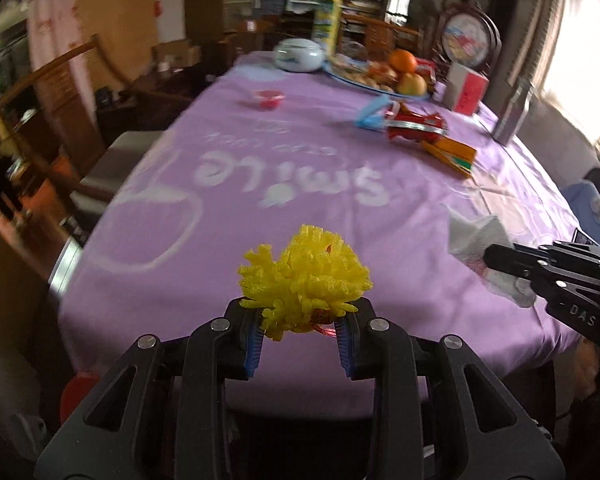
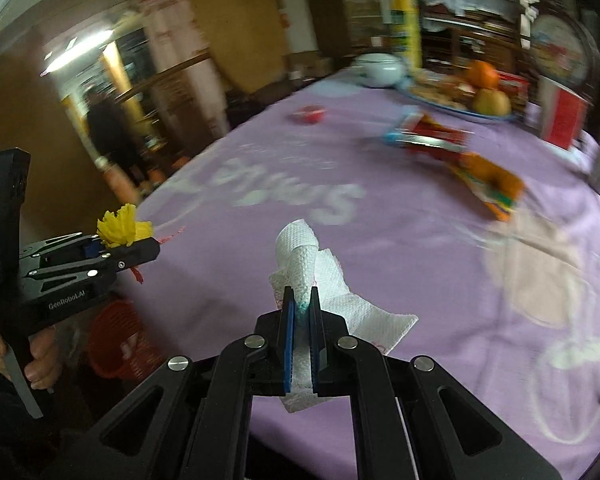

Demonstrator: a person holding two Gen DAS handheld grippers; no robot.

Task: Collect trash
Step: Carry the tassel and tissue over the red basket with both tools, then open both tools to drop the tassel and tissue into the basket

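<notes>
Two pieces of trash are in my jaws right now, one per gripper. My left gripper (image 1: 300,320) has its jaws closed part-way on one yellow foam fruit net (image 1: 306,276), frilly and bunched, held above the near edge of the desk (image 1: 260,152) with a bit of red string hanging under it. My right gripper (image 2: 300,300) has its jaws pinched nearly together on one white paper napkin (image 2: 312,276), which stands up between the blue pads and spills down over the purple cloth. Farther out on the desk I count three wrappers still lying in a loose row: one blue wrapper (image 1: 374,114), one red wrapper (image 1: 416,126) and one orange wrapper (image 1: 450,154), touching or overlapping one another. One small red cup (image 1: 268,99) sits apart from them near the middle. At the far end I see one white lidded bowl (image 1: 300,54), one yellow can (image 1: 328,16) and one fruit plate (image 1: 380,80). One red basket (image 2: 116,340) stands on the floor below the desk's near left edge, beside a hand (image 2: 40,360) gripping the left handle.
</notes>
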